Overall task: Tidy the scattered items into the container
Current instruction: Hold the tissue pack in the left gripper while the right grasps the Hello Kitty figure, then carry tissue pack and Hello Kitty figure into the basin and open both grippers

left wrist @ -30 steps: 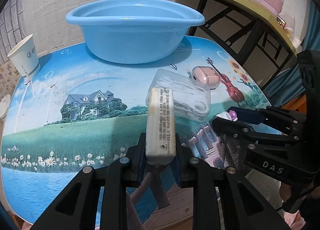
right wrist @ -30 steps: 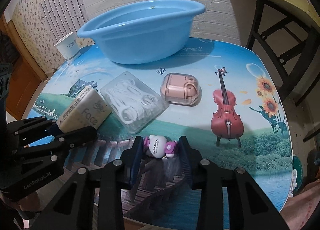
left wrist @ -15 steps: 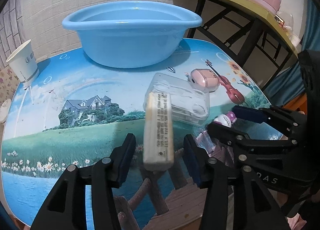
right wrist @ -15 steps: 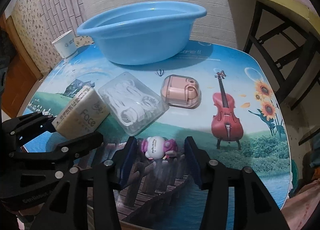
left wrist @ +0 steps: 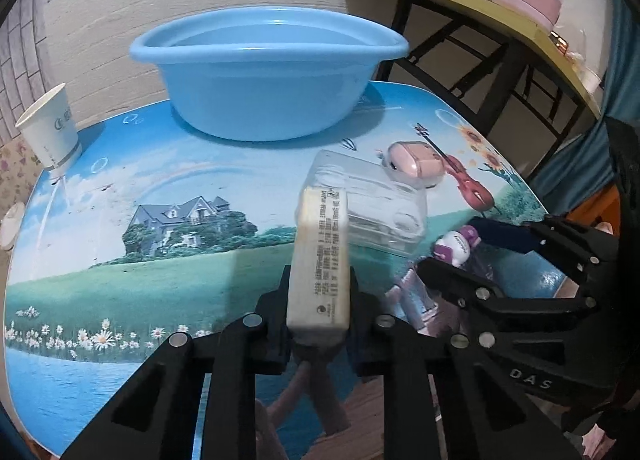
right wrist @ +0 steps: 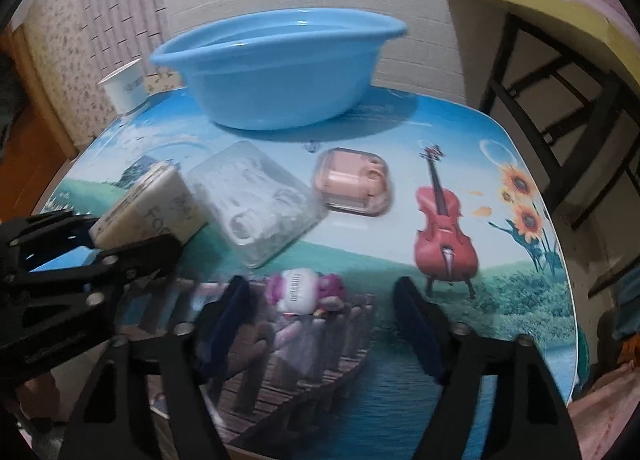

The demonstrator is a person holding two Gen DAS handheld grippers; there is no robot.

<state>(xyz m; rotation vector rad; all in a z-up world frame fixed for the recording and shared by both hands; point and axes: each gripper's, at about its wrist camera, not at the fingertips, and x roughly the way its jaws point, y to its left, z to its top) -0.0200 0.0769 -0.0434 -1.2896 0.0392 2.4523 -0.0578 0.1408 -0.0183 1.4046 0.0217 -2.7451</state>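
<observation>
Left hand-held gripper (left wrist: pixel 319 302) tight on cream box (left wrist: pixel 321 256); right hand-held gripper (right wrist: pixel 320 314) opening around pink toy (right wrist: pixel 298 288).

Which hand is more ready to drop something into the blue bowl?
The left gripper: it is already shut on the cream box. The right gripper is opening around the small toy, not holding it. The blue bowl sits ahead.

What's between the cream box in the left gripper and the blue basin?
Nothing blocks it. The left gripper is shut on the cream box, and bare table runs up to the basin. The clear case sits beside the box, right of that line.
</observation>
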